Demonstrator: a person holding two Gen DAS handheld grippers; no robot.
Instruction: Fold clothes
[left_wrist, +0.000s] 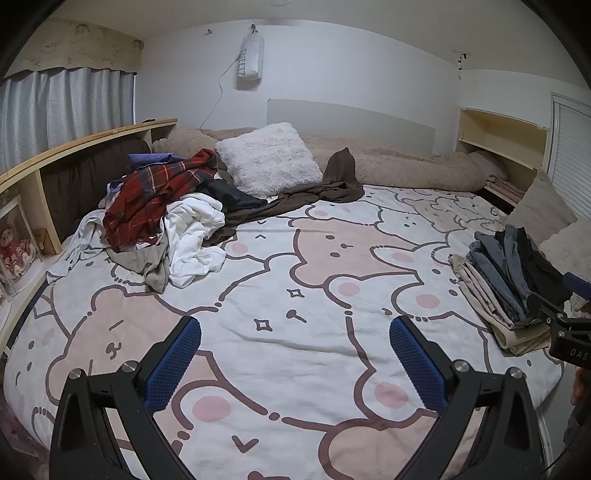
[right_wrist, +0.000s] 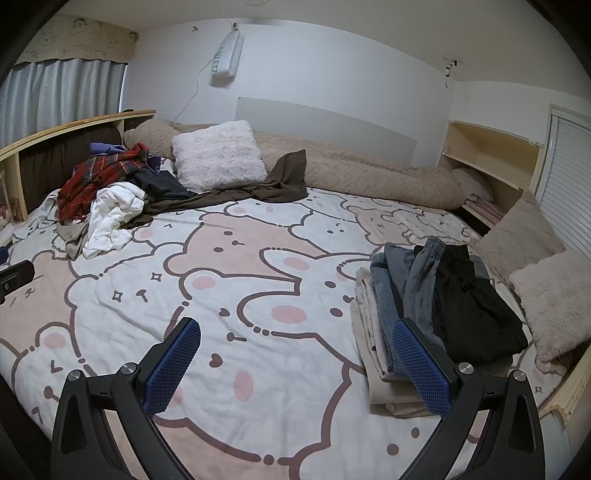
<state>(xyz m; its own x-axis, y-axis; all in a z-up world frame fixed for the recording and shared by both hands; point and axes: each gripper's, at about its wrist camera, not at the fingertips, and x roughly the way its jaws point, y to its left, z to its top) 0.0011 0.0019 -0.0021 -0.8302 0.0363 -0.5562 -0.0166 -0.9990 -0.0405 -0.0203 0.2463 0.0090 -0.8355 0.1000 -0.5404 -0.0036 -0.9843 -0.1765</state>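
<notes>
Currently both grippers hover above the white-and-pink bedspread printed with cartoon bears (left_wrist: 295, 258), neither touching fabric. Left gripper (left_wrist: 295, 328): blue textured pads spread wide, nothing between them, bare bedspread below. Right gripper (right_wrist: 296, 328): pads likewise spread wide and empty; its right finger (right_wrist: 421, 365) overlaps the near edge of the folded stack in the right wrist view, contact cannot be confirmed.

Unfolded clothes: a loose heap (left_wrist: 159, 221) lies at the far left of the bed, close to the wooden shelf headboard (left_wrist: 74, 144). On top sits a red plaid flannel garment (left_wrist: 155, 192), with a crumpled white garment (left_wrist: 195, 236) in front of it and a grey-olive piece (left_wrist: 151, 262) at the near edge. A long brown garment (left_wrist: 325, 184) stretches from the heap toward the fluffy white square pillow (left_wrist: 269, 158) and lies partly against the beige quilted duvet (left_wrist: 406, 162) rolled along the wall.

Folded clothes: a stack (right_wrist: 424, 302) rests at the right side of the bed, well apart from the heap. It shows beige layers at the bottom, blue denim-like pieces in the middle, and a black item on top. Just beside it are two fuzzy beige cushions (right_wrist: 546, 295).
</notes>
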